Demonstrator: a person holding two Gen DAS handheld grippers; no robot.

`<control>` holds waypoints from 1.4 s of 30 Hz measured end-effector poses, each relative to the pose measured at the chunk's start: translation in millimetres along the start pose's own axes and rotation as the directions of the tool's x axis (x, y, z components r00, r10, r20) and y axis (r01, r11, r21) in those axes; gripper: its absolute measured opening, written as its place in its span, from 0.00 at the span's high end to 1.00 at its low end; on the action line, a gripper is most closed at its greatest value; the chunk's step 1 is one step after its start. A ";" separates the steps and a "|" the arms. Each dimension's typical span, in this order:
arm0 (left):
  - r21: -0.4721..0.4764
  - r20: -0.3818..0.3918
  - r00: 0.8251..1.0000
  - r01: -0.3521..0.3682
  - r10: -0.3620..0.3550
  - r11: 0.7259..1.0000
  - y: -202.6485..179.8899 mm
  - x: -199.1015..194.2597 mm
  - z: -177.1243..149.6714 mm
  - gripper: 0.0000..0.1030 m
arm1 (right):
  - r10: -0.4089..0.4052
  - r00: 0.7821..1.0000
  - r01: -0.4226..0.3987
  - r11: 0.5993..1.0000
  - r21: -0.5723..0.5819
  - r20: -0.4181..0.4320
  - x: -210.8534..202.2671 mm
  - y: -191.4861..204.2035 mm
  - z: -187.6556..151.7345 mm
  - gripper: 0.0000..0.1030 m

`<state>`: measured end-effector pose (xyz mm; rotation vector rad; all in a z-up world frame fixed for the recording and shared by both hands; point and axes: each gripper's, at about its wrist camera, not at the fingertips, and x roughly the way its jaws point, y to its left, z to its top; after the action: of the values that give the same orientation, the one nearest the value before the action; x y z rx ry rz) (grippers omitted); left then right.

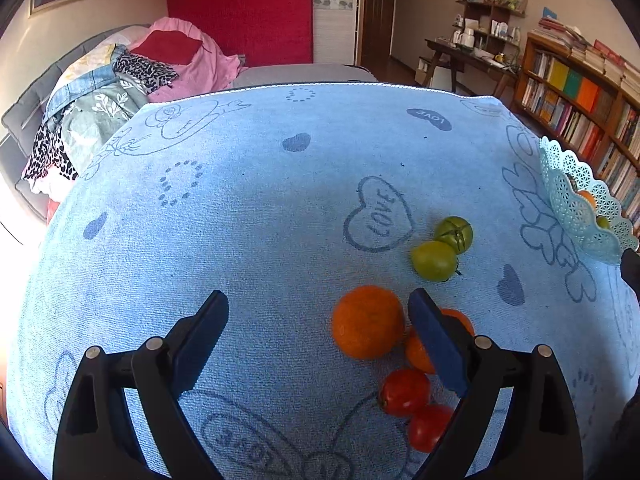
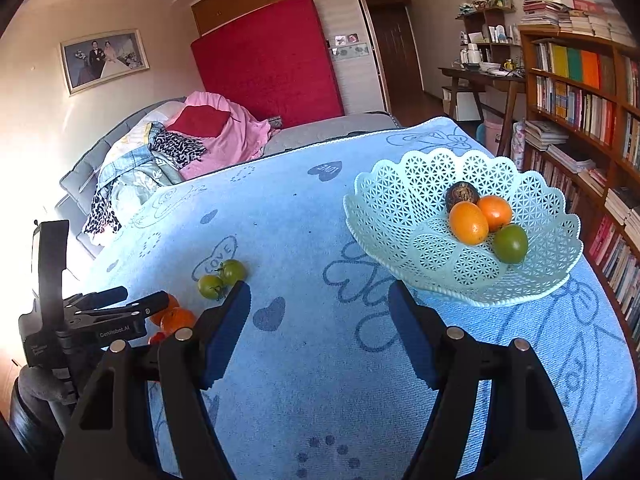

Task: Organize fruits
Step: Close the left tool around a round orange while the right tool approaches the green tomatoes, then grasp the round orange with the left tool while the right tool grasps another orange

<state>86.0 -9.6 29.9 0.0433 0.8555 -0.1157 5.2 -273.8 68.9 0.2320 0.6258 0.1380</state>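
Left gripper [image 1: 318,314] is hovering wide open, empty, beside the big orange [image 1: 367,322]; 6 fruits are lying loose on the blue towel [image 1: 260,200]. Right gripper [image 2: 320,306] is idling open near the basket [image 2: 384,216], holding 4. Next: centre jaws around orange, close.

Two green tomatoes [image 1: 444,248]; two red tomatoes [image 1: 416,408]; one basket [image 2: 400,216]; four fruits [image 2: 484,220] inside.

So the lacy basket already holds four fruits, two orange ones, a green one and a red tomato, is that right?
Not quite. The fourth fruit in the basket is a dark brown one, not a red tomato, as the right wrist view shows. The two orange fruits and the green one are there.
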 end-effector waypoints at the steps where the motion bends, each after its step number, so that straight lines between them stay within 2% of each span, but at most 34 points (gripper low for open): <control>1: 0.000 -0.007 1.000 0.003 -0.003 1.000 -1.2 2.9 -0.5 0.16 | 0.000 1.000 0.000 1.000 0.001 0.000 0.2 -0.2 0.0 0.29; 3: -0.008 -0.015 1.000 0.015 -0.015 1.000 -0.6 6.7 -1.5 0.22 | -0.001 1.000 0.001 1.000 0.002 -0.001 0.9 0.3 -0.1 0.29; 7: -0.040 -0.027 0.997 0.074 -0.075 0.996 4.9 9.2 -1.4 0.29 | -0.001 1.000 0.001 1.000 0.001 -0.010 4.2 0.7 -1.8 0.29; 12: -0.061 -0.032 0.987 0.153 -0.156 0.986 9.4 8.4 -3.5 0.42 | -0.003 1.000 0.003 1.000 -0.010 -0.022 7.7 3.4 -5.0 0.29; 13: -0.066 -0.032 0.986 0.163 -0.165 0.984 10.9 8.1 -3.5 0.43 | -0.004 1.000 0.004 1.000 -0.011 -0.023 8.3 3.8 -5.1 0.29; 17: -0.078 -0.007 0.987 0.158 -0.159 0.984 16.7 2.5 -4.6 0.42 | -0.006 0.999 0.005 1.000 -0.016 -0.032 11.1 6.0 -7.0 0.29; 20: -0.045 0.047 0.995 0.085 -0.083 0.995 16.2 -7.6 -6.3 0.39 | -0.004 0.999 0.003 1.000 -0.023 -0.042 14.0 9.1 -9.6 0.29; 23: -0.004 0.091 0.996 0.014 -0.014 1.000 12.6 -15.6 -11.4 0.36 | 0.004 0.999 -0.006 0.999 -0.032 -0.055 17.1 12.5 -12.2 0.29; 29: 0.034 0.077 0.996 0.037 -0.039 0.999 7.8 -13.6 -15.8 0.36 | 0.082 0.992 -0.084 0.996 -0.016 -0.091 21.0 22.5 -14.5 0.29; 32: 0.060 0.043 0.996 0.074 -0.077 0.995 2.4 -8.3 -18.0 0.38 | 0.086 0.991 -0.089 0.996 -0.022 -0.101 22.4 29.2 -16.9 0.29; 34: 0.077 0.029 0.995 0.093 -0.095 0.993 -0.5 -6.0 -18.6 0.42 | 0.086 0.990 -0.089 0.996 -0.023 -0.109 24.4 31.8 -17.9 0.29; 38: 0.080 0.015 0.988 0.155 -0.156 0.985 -1.4 -6.4 -19.4 0.61 | 0.100 0.987 -0.103 0.994 -0.017 -0.128 27.0 36.7 -19.5 0.29; 42: 0.063 0.024 0.985 0.166 -0.168 0.984 1.8 -8.9 -19.3 0.63 | 0.118 0.983 -0.123 0.992 -0.025 -0.138 27.5 46.2 -19.0 0.29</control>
<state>65.9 -5.5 24.0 0.0271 0.8256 -0.2997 13.4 -220.6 50.3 0.2296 0.7453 0.2827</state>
